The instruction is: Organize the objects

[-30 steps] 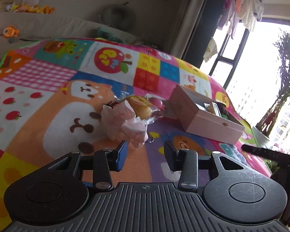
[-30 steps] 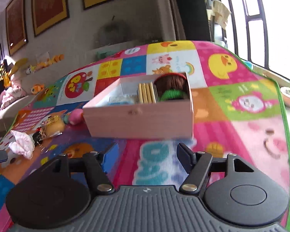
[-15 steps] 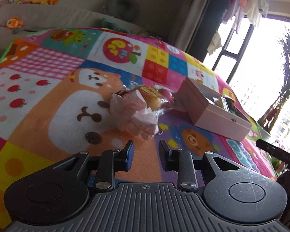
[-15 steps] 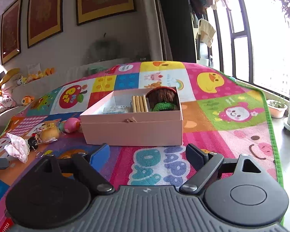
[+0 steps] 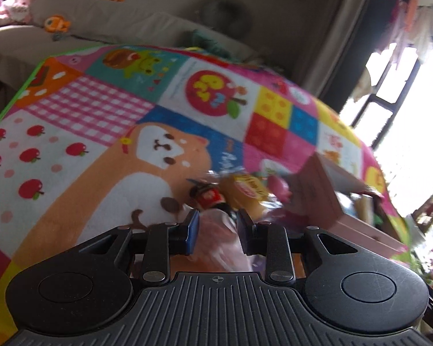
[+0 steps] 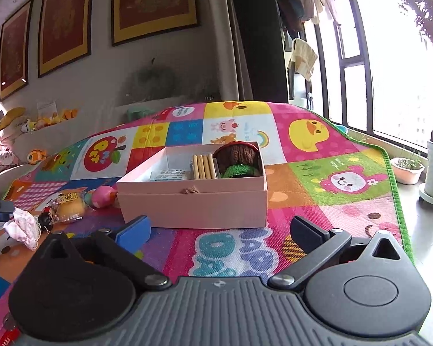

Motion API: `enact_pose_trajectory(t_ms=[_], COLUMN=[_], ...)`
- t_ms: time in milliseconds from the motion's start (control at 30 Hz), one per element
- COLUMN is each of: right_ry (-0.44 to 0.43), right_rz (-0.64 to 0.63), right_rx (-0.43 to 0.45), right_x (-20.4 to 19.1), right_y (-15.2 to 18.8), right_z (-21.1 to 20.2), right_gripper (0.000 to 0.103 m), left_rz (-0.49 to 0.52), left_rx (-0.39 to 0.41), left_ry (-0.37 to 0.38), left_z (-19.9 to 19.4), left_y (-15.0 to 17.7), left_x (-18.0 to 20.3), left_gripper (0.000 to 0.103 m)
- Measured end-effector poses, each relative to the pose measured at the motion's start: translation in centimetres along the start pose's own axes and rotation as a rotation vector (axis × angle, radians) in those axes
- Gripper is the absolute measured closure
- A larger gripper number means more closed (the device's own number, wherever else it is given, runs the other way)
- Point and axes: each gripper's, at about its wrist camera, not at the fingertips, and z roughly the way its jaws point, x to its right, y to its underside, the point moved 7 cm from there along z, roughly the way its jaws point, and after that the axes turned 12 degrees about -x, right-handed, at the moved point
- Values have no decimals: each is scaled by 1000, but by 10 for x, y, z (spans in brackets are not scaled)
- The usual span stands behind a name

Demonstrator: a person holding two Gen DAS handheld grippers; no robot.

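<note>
A crumpled pink-and-white cloth lies on the colourful play mat between the fingers of my left gripper, which is open around it. The cloth also shows in the right wrist view. Just beyond it lie a small red-and-black keychain, a wrapped yellow bun and a pink ball. An open pink box holds biscuit sticks, a brown and green knitted item and a small packet. My right gripper is wide open and empty in front of the box.
The play mat ends at a green edge on the right, with plant pots and a window beyond. A sofa with soft toys stands behind the mat. Framed pictures hang on the wall.
My left gripper has moved forward and down onto the cloth, which now sits between its fingers. My right gripper has opened wider and backed away slightly from the box.
</note>
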Motion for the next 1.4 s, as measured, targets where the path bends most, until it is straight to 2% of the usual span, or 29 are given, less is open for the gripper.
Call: enact_pose_trajectory(t_ms=[67,100,200,233,300,367,433,500,600,667,767,833,900,967,1033,1100,1167,1267,1400], right_ry=[1,0,0,-1,-3,-8,-13,-16,-83,-139,-238,-316,-374,-373,-306,-195,-127,-45,-80], right_rz=[1,2,0,-1,-3,-4,-12,-39,-94,-132,-196,-224,-208,-193,-220,-278,-339,-412,-409], right_rx=[0,0,-2,-4,-11,-20,-45,-75,-134,-144,-186,-264,-372,-442,-460,-454,-485,-547,-590], right_x=[0,1,0,0,-1,-1,-3,-7,-30,-52,-95,-128,-160,-187,-210,-228,-241,-250,-249], right_y=[0,0,0,0,-1,-1,0,-2,-17,-40,-82,-106,-122,-133,-138,-136,-125,-105,-88], right_z=[0,-1,0,0,1,2,6,10,14,15,25,45,76,112,149,186,216,246,238], right_gripper=[0,0,0,0,0,0,0,0,0,0,0,0,0,0,6,34,50,56,62], left_rz=[-12,27,240,294,320,255,146,38,-58,-101,-134,-117,-103,-87,-81,-99,-132,-180,-207], left_rx=[-58,-93,-163,-171,-126,-46,26,43,53,57,66,59,47,52,26,22,13,9,6], left_ry=[-6,36,215,255,293,279,187,71,23,41,165,231,239,227,204,225,244,269,283], left_z=[16,21,21,17,5,-4,-3,8,28,38,44,48,50,51,57,58,59,59,59], left_y=[0,5,25,30,29,14,-6,-21,-27,-26,-15,-12,-13,-12,-10,-11,-11,-12,-13], left_x=[6,18,68,80,89,79,54,24,-8,-22,-26,-22,-18,-16,-15,-17,-23,-31,-35], left_gripper=[72,72,72,71,70,70,70,70,70,70,70,70,70,70,70,70,70,71,72])
